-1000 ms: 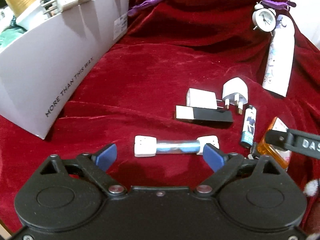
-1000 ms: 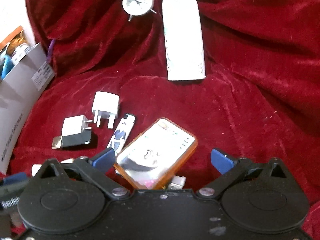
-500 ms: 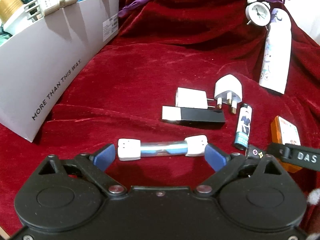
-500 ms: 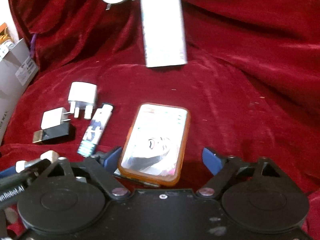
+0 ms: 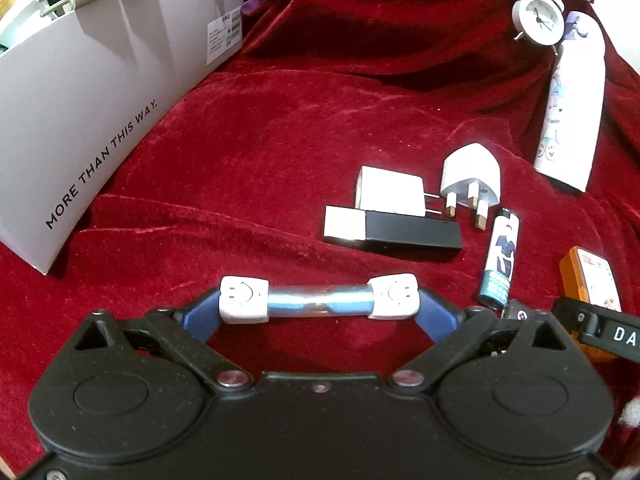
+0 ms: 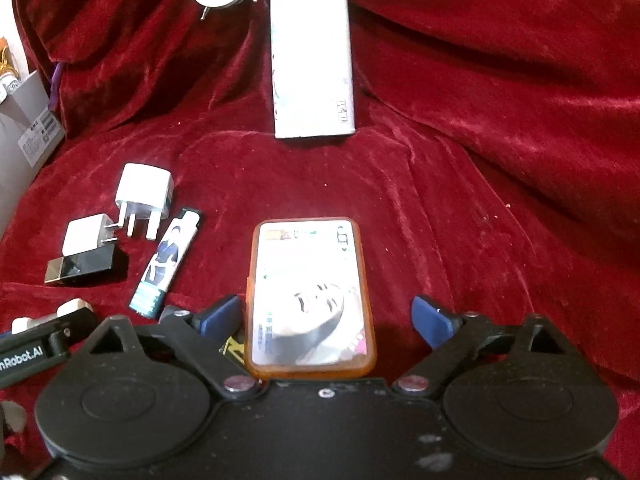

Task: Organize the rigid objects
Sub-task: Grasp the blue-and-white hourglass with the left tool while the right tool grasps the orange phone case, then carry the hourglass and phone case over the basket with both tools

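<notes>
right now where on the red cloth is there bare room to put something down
Widest bare patch: the red velvet cloth right of the orange-cased phone and white bottle. Another lies between the grey cardboard box and the white plug adapters. The adapters, black-and-white stick and printed lighter are crowded together.

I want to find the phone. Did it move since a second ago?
Yes. The phone turned straighter and slid right, away from the lighter, which stayed put.
</notes>
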`<state>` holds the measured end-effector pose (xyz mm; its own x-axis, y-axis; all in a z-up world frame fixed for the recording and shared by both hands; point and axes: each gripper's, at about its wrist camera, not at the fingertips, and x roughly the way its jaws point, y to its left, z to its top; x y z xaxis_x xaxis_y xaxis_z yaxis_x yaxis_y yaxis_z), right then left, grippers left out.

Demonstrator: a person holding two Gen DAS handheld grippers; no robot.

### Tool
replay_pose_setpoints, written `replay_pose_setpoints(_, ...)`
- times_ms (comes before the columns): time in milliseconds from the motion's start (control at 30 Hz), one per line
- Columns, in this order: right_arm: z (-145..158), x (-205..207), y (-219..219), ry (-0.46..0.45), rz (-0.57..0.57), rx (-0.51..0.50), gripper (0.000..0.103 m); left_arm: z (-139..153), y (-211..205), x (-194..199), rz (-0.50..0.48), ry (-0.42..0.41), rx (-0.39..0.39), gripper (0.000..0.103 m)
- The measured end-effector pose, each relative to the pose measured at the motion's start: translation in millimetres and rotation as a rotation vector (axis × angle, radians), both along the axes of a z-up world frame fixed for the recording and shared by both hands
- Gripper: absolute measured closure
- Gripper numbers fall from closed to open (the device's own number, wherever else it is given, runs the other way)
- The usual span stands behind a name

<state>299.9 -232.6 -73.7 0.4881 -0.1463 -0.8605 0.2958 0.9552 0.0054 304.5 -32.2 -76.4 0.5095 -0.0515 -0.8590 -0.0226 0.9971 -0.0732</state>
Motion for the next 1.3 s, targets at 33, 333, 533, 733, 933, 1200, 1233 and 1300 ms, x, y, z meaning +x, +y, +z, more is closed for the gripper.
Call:
replay_pose_setpoints(33, -1, 1, 1, 0.003, 0.001, -0.004, 0.010, 0, 0, 1, 0.002, 0.001, 0.001, 0.007)
replay_pose_setpoints(333, 10, -2, 13, -0.018, 0.066, -0.033, 0.044, 1, 2, -5, -0.022, -0.015, -0.008, 0.008)
replay_pose_setpoints(533, 19, -12, 11, -0.037, 0.063, -0.005, 0.044, 14, 6, -15, -0.040, -0.042, -0.013, 0.008)
replay_pose_setpoints(733, 40, -31, 10, -0.075, 0.068, 0.029, 0.044, 38, 8, -33, -0.078, -0.093, -0.002, 0.008)
replay_pose_setpoints(933, 65, -64, 17, -0.117, 0.094, 0.061, 0.044, 69, 13, -65, -0.118, -0.154, 0.000, 0.008)
replay_pose_setpoints(1200, 92, -121, 30, -0.160, 0.135, 0.116, 0.044, 98, 19, -113, -0.188, -0.202, -0.003, 0.008)
replay_pose_setpoints(1233, 96, -129, 31, -0.166, 0.142, 0.121, 0.044, 100, 20, -120, -0.195, -0.204, -0.005, 0.008)
replay_pose_setpoints(1300, 100, -143, 34, -0.169, 0.154, 0.130, 0.044, 103, 21, -132, -0.209, -0.205, -0.005, 0.008)
